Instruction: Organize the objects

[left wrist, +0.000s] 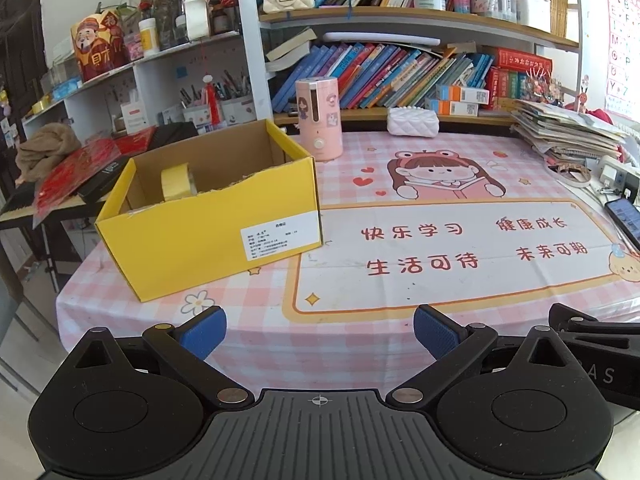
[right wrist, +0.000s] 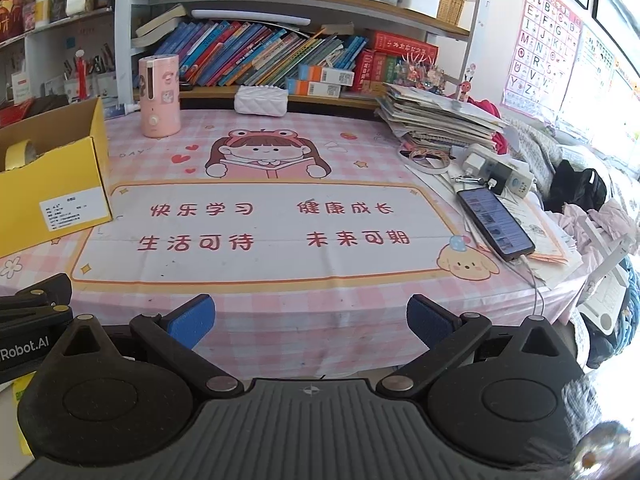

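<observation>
An open yellow cardboard box (left wrist: pixel 208 236) stands on the left of the pink checked tablecloth (left wrist: pixel 360 152). A roll of yellow tape (left wrist: pixel 176 181) stands on edge inside it. The box (right wrist: pixel 52 184) and tape (right wrist: pixel 18 154) also show at the left edge of the right wrist view. My left gripper (left wrist: pixel 318 334) is open and empty, hovering at the table's front edge, right of the box. My right gripper (right wrist: pixel 310 320) is open and empty, at the front edge near the table's middle.
A pink cylindrical humidifier (left wrist: pixel 319 118) and a white quilted pouch (left wrist: pixel 413 121) stand at the back by the bookshelf. A stack of books and papers (right wrist: pixel 436 118), a power strip (right wrist: pixel 500 170) and a charging phone (right wrist: pixel 494 224) lie at the right. A piano keyboard (left wrist: pixel 24 200) sits left of the table.
</observation>
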### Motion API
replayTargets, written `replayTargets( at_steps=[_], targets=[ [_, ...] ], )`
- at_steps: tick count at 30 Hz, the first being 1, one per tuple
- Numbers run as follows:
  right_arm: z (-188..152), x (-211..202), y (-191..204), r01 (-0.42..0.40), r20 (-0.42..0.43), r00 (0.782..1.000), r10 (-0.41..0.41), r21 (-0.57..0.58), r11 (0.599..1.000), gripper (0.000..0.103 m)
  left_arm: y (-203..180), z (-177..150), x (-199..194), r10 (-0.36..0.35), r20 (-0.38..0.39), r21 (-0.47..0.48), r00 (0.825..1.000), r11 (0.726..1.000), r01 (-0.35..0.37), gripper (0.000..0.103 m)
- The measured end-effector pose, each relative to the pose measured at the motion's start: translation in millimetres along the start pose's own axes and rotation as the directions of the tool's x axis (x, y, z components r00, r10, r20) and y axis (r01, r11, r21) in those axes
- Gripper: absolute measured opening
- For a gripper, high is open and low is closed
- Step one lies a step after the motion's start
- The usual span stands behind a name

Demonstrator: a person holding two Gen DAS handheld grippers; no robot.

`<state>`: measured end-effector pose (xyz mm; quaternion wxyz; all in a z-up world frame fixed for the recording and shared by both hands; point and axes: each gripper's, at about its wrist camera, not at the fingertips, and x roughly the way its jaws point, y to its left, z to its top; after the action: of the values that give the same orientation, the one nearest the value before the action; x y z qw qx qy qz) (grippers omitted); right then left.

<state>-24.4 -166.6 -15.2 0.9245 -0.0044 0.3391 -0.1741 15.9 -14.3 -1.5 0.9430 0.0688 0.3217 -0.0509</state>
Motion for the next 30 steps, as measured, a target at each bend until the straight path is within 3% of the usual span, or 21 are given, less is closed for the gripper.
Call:
replayTargets(
  at_steps=[30],
  targets=[
    [-2.1, 0.0, 3.2, 0.012, -0.009, 1.000, -0.012, -0.011, 1.000, 0.103, 4.2, -2.2, 0.0, 0.002, -0.032, -0.026, 0.999, 1.000, -0.003, 0.101]
  ],
)
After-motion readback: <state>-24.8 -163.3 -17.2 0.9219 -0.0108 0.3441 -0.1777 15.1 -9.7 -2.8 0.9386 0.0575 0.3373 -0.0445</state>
